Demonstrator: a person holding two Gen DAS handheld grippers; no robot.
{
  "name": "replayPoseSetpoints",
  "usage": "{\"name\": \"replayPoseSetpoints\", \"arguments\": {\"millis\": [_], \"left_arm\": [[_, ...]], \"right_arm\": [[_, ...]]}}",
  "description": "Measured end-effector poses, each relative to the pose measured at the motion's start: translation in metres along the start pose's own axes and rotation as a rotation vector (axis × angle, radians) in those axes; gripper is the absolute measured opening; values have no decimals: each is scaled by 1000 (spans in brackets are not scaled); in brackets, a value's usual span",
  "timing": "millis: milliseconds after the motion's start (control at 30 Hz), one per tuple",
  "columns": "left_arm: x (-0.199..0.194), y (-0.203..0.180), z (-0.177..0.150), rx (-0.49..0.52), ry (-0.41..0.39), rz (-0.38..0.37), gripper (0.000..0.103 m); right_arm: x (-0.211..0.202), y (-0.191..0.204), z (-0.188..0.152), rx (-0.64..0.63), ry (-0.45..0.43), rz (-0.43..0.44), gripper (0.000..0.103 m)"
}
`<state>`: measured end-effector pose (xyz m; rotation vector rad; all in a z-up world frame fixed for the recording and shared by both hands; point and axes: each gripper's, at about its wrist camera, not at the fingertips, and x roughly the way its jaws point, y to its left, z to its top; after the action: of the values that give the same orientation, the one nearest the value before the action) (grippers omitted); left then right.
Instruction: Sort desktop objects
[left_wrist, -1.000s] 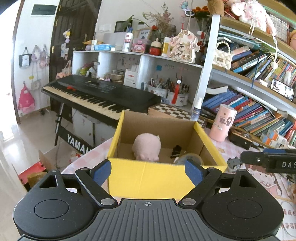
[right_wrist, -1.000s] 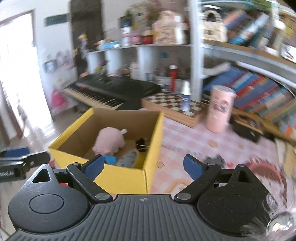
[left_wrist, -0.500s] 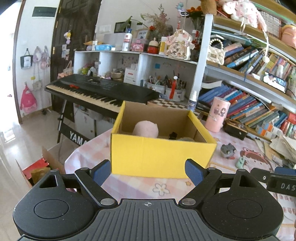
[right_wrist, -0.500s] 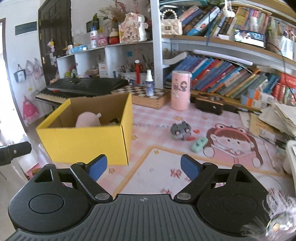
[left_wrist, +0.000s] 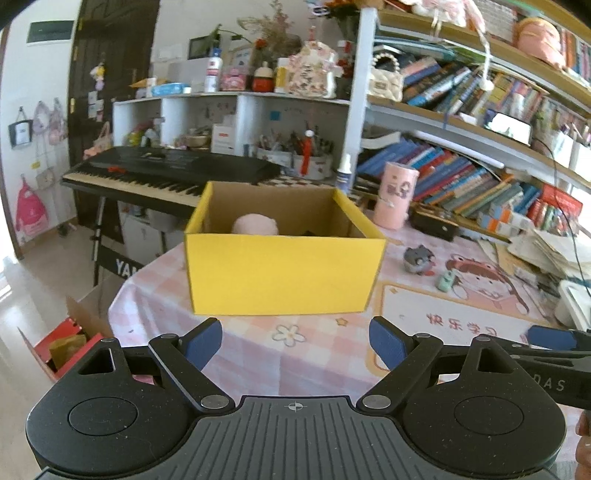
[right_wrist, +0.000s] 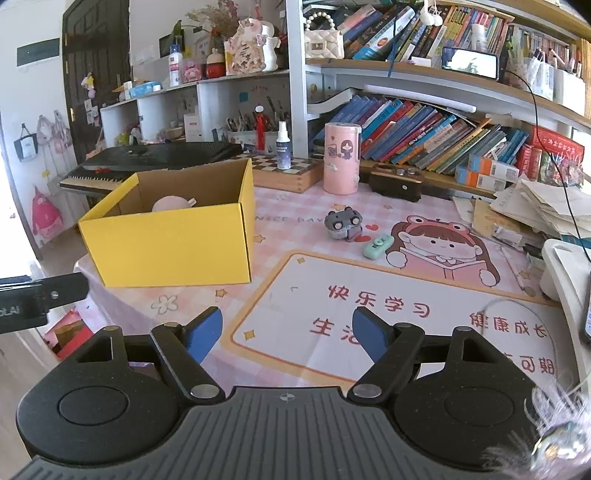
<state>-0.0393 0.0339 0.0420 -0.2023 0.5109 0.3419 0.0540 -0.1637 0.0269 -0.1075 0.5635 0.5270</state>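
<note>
A yellow cardboard box (right_wrist: 168, 243) stands at centre left of the right wrist view, open-topped, with a pink plush toy (right_wrist: 171, 202) already lying inside against its far wall. Two small items wait outside it on the pink checked surface (right_wrist: 280, 236): a grey toy car (right_wrist: 341, 223) just right of centre, and a mint-green eraser-like piece (right_wrist: 376, 246) just beside it, lower right, the two near each other but apart. Both sit well clear of the box, at the upper edge of a printed desk mat (right_wrist: 388, 295) showing a cartoon girl.

The right tongs (right_wrist: 287, 334) hang low in the frame over the mat, blue pads spread wide and gripping nothing. The left tongs (left_wrist: 295, 343), seen in the left wrist view, are likewise spread and empty, facing the box's yellow front wall from the near edge of the surface.

By the look of things, the sort is partway through: one item boxed, at least two loose, and both tools between picks. The next move most likely falls to the right tongs, which are nearer the car and the green piece; it would call for reaching forward and down, straddling one item without nudging its neighbour, then closing.

Behind, at upper right, a pink cylindrical canister (right_wrist: 341, 158), a spray bottle (right_wrist: 283, 146) on a chessboard box (right_wrist: 284, 171) and rows of books (right_wrist: 424, 136) line the shelving; an electronic keyboard (right_wrist: 147, 158) stands at left.
</note>
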Motion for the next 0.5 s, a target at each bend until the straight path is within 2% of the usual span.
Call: {"name": "replayPoseSetpoints", "arguments": {"millis": [500], "left_arm": [[19, -30, 1, 50, 28, -76, 89]], "right_arm": [[-2, -20, -7, 13, 27, -54, 77]]}}
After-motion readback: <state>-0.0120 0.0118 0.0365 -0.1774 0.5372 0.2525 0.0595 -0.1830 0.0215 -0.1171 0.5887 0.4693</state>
